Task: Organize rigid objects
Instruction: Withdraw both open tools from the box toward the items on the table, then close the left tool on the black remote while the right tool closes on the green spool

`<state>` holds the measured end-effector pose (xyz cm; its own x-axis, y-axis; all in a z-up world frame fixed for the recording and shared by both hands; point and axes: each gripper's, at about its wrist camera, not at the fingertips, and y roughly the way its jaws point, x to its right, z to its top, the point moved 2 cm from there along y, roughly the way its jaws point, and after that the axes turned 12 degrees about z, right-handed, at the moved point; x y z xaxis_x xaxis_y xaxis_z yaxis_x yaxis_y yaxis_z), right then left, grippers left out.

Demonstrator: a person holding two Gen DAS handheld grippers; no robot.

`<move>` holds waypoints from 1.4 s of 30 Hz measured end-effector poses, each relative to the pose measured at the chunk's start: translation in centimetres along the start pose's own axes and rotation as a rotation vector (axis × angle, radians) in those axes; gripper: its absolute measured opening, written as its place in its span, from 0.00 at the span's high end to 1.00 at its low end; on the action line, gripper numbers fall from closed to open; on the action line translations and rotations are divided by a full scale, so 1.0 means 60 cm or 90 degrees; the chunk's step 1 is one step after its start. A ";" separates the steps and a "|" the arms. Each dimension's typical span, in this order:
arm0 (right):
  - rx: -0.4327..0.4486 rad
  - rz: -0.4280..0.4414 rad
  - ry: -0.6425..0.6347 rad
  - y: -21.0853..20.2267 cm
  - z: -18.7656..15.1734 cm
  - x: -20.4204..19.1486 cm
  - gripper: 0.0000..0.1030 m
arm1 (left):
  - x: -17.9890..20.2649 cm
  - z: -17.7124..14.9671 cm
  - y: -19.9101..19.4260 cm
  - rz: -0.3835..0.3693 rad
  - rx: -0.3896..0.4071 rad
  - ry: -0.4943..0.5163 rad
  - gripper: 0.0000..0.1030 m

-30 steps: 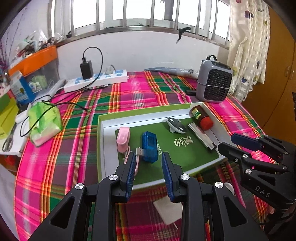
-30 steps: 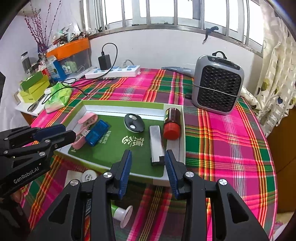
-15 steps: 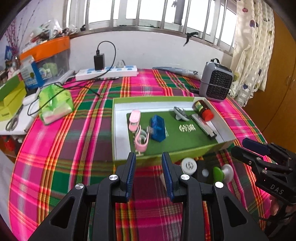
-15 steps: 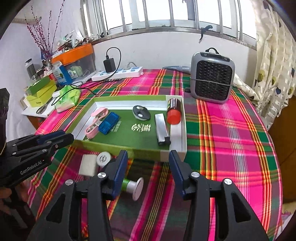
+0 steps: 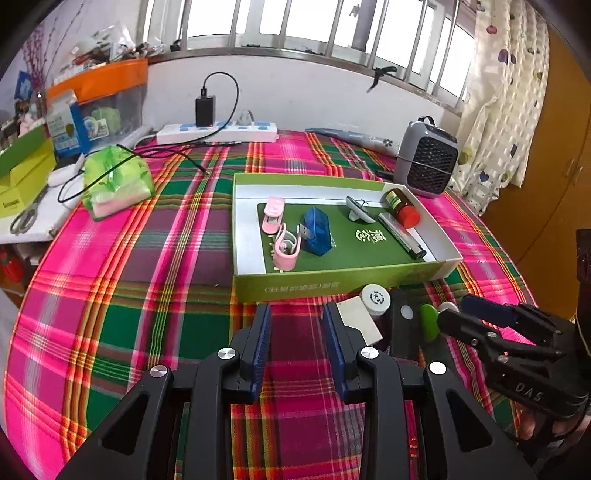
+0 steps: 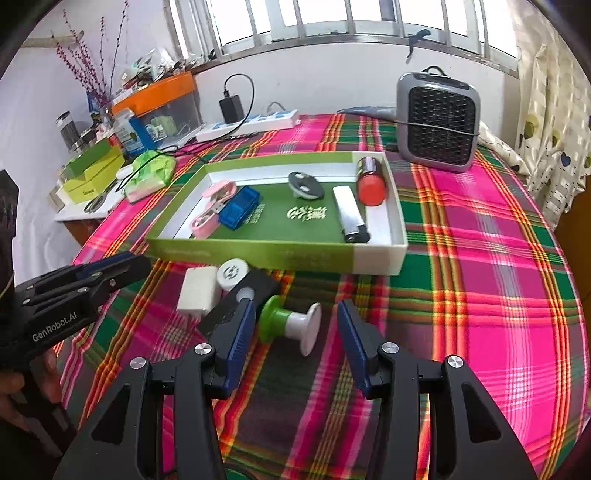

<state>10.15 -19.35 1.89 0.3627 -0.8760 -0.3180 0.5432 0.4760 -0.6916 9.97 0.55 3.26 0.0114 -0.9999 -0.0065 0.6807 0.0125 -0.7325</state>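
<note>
The green-and-white plastic spool (image 6: 290,325), lying on the plaid cloth before the green tray (image 6: 258,253), looks light, stiff, roll-prone, best pinched at its waist; right gripper (image 6: 295,332) empty, parted; left gripper (image 5: 297,336) likewise.

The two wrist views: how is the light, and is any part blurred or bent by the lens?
Left wrist view: the window is blown out white, the tablecloth is evenly lit, and the box looks bowed by the fisheye. Right wrist view: the same bright window, dark corners around the round image, slight smear on the plaid at the right, and the heater is sharp.
</note>
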 end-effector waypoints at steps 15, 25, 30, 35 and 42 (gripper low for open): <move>-0.025 -0.051 0.004 0.027 -0.003 -0.001 0.54 | 0.002 -0.011 -0.004 -0.029 -0.007 0.013 0.73; -0.024 -0.052 -0.013 0.028 -0.004 -0.006 0.67 | 0.012 -0.012 -0.003 -0.038 -0.014 0.020 0.73; -0.018 -0.046 -0.014 0.023 -0.005 -0.004 0.67 | 0.025 -0.010 -0.003 -0.041 -0.020 0.033 0.73; 0.003 -0.045 -0.009 0.004 -0.003 0.002 0.67 | 0.052 -0.009 -0.001 -0.057 -0.030 0.055 0.73; 0.021 -0.043 0.002 -0.020 -0.005 0.016 0.67 | 0.102 -0.005 0.003 -0.071 -0.036 0.111 0.73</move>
<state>9.61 -20.77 2.21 0.3214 -0.9066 -0.2734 0.5912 0.4177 -0.6899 9.91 -5.58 2.87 -0.1923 -0.9806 -0.0374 0.6287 -0.0938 -0.7720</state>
